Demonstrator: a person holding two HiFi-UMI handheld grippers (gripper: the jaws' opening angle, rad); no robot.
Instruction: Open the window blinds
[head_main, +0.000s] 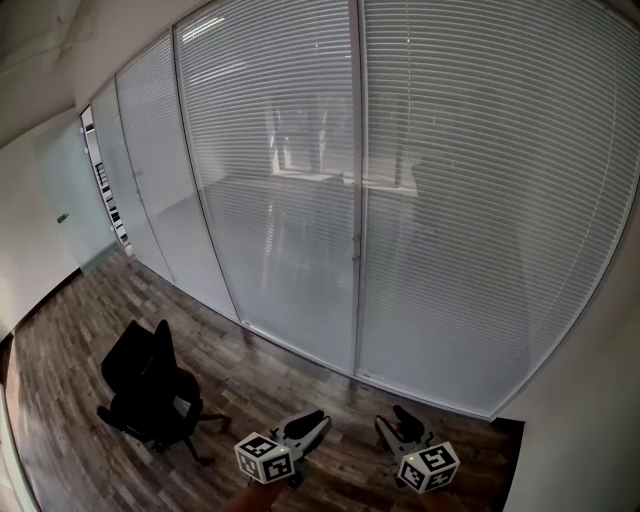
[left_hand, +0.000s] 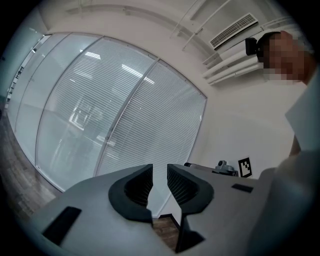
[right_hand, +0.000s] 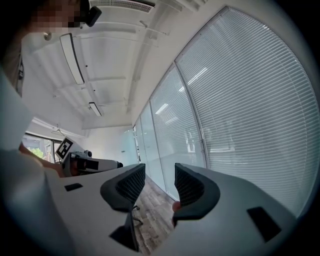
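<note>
Beyond the left gripper (left_hand: 159, 172), jaws closed, and the right gripper (right_hand: 159, 172), jaws parted and empty, the blinds (head_main: 470, 200) look light and flimsy, best worked by a control not discernible here.

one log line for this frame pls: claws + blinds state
blinds: slats closed, nothing touching | left claw: shut, empty | right claw: open, empty | both claws short of blinds

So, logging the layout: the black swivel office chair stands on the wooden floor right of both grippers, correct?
No: the black swivel office chair stands on the wooden floor left of the left gripper and the right gripper, per the head view.
</note>
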